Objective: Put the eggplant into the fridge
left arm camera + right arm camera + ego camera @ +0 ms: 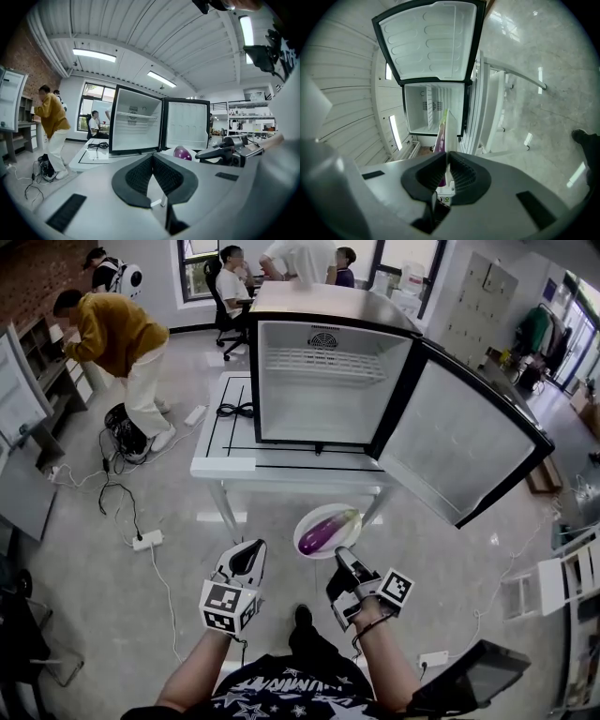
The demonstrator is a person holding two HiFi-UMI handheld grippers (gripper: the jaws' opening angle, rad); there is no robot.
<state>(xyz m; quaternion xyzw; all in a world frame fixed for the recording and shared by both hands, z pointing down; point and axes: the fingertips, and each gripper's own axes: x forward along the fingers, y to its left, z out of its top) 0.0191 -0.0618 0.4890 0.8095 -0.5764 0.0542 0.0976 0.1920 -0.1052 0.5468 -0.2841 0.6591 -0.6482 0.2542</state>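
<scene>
Low in the centre of the head view, a white plate (304, 542) with the eggplant (328, 530) lying lengthwise on it, green stem toward the upper right, nipped at its near rim by the right gripper (343, 555). Just left of that, the left gripper (248, 551), apart from the plate. Above both, the fridge (319, 409) on a white table (220, 442), door (459, 451) swung wide toward the right of the frame, a wire shelf (323, 365) high inside, a coiled black cable (234, 410) on the table at the fridge's left. Shown only by the right gripper view: plate edge-on as a thin white blade rising from between the pads, jaws narrowed tight onto its rim, a purple strip of eggplant along the blade's left side, fridge opening straight behind. Shown only by the left gripper view: its own pads closed against each other, no object in the gap; beyond them, right of centre, the eggplant's purple hump and the right gripper's dark jaws side-on, short of the fridge's front. Eggplant on the plate, outside the fridge.
</scene>
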